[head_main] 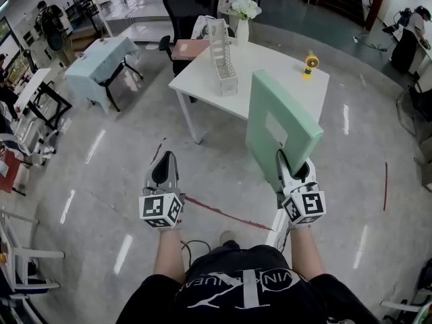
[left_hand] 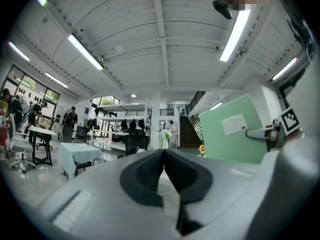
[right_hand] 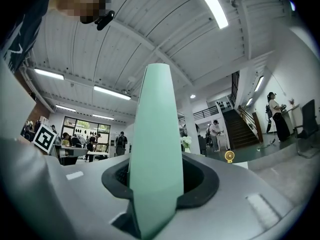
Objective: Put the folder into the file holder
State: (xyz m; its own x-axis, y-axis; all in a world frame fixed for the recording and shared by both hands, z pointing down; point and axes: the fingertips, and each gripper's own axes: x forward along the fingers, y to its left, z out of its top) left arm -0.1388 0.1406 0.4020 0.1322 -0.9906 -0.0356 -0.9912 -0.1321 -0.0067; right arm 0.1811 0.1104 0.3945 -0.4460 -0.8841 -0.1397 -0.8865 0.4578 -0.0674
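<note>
A mint-green folder [head_main: 280,123] with a white label stands upright on edge in my right gripper [head_main: 294,164], which is shut on its lower corner. In the right gripper view the folder [right_hand: 155,149] rises straight up between the jaws. A white mesh file holder [head_main: 223,59] stands upright on the white table [head_main: 270,63] ahead, well beyond both grippers. My left gripper [head_main: 164,160] is level at the left, away from the folder; its pads [left_hand: 150,171] meet at the tips with nothing between them. The left gripper view shows the folder [left_hand: 230,131] off to the right.
On the table stand a small yellow fan [head_main: 310,65] and a vase of white flowers [head_main: 244,19]. A black office chair [head_main: 189,5] is behind it, and a pale blue-covered table [head_main: 101,63] is at the left. A red line [head_main: 223,211] crosses the glossy floor.
</note>
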